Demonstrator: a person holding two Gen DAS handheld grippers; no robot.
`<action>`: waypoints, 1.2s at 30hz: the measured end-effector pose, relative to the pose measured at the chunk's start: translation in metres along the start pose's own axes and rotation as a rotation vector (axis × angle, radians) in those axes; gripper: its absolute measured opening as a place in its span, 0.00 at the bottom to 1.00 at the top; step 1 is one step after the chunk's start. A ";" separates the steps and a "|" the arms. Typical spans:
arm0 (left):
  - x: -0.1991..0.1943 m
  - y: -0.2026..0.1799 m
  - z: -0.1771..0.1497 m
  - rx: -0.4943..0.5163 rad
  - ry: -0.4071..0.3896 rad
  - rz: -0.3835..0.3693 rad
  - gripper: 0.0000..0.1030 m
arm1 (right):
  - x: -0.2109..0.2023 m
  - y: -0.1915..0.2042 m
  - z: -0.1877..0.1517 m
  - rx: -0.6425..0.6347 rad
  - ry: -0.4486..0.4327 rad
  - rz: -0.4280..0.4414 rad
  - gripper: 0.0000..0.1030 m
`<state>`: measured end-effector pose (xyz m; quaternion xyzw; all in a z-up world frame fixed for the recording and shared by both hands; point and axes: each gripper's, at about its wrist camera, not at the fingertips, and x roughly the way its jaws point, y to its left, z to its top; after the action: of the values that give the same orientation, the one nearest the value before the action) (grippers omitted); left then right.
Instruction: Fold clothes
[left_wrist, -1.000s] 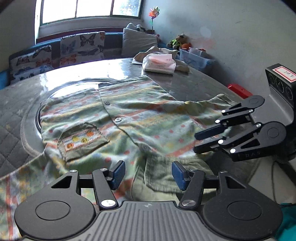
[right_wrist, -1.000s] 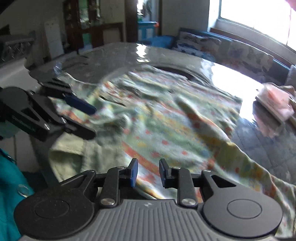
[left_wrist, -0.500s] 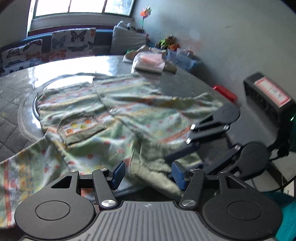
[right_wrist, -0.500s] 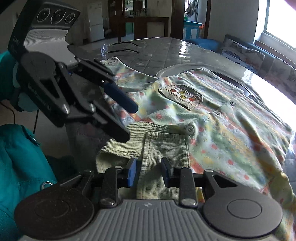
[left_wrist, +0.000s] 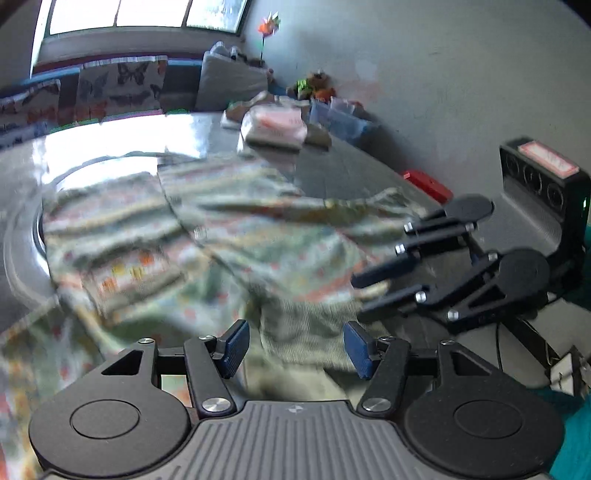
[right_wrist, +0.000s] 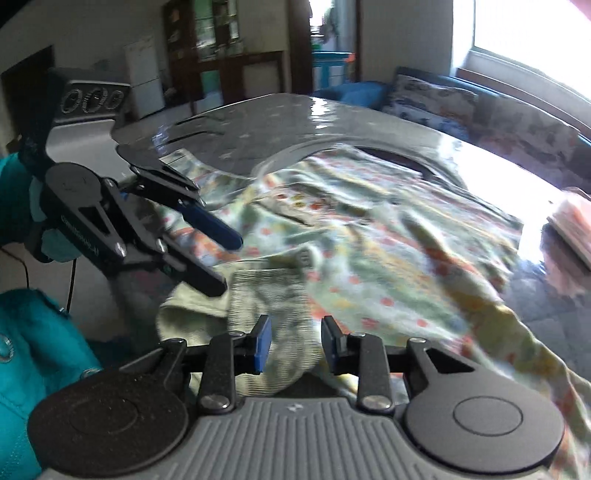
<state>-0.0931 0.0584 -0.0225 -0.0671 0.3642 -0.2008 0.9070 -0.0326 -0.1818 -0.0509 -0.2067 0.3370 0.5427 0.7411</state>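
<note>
A pale green shirt (left_wrist: 229, 236) with coloured dots and stripes lies spread, buttoned front up, on the round table (left_wrist: 351, 173). Its ribbed collar (left_wrist: 303, 332) hangs over the near edge. My left gripper (left_wrist: 295, 349) hovers open just above the collar, its blue pads wide apart. My right gripper (right_wrist: 295, 343) is beside it, narrowly open, with the collar (right_wrist: 273, 295) lying between and under its pads, which do not press on it. Each gripper shows in the other's view: the right gripper (left_wrist: 364, 293) at the collar's right end, the left gripper (right_wrist: 229, 264) at its left end.
A pile of folded clothes (left_wrist: 275, 125) sits at the table's far side. Beyond it is a bench with butterfly cushions (left_wrist: 122, 85). A red object (left_wrist: 428, 182) lies past the table's right edge. Teal cloth (right_wrist: 26, 350) hangs at the near left, off the table.
My right gripper came from over the shirt's body down to the collar at the near edge. My left gripper stayed over the collar and tilted a little; its jaws kept their width.
</note>
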 end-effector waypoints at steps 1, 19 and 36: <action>0.004 0.002 0.003 -0.003 -0.005 0.001 0.59 | -0.001 -0.003 -0.001 0.013 -0.001 -0.011 0.28; 0.019 -0.001 0.023 0.010 -0.030 0.032 0.62 | -0.064 -0.091 -0.059 0.414 -0.123 -0.372 0.38; 0.078 -0.077 0.041 0.141 0.037 -0.013 0.62 | -0.096 -0.191 -0.137 0.812 -0.163 -0.738 0.38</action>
<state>-0.0382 -0.0449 -0.0211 -0.0018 0.3654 -0.2328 0.9013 0.0926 -0.3998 -0.0873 0.0337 0.3660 0.0877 0.9259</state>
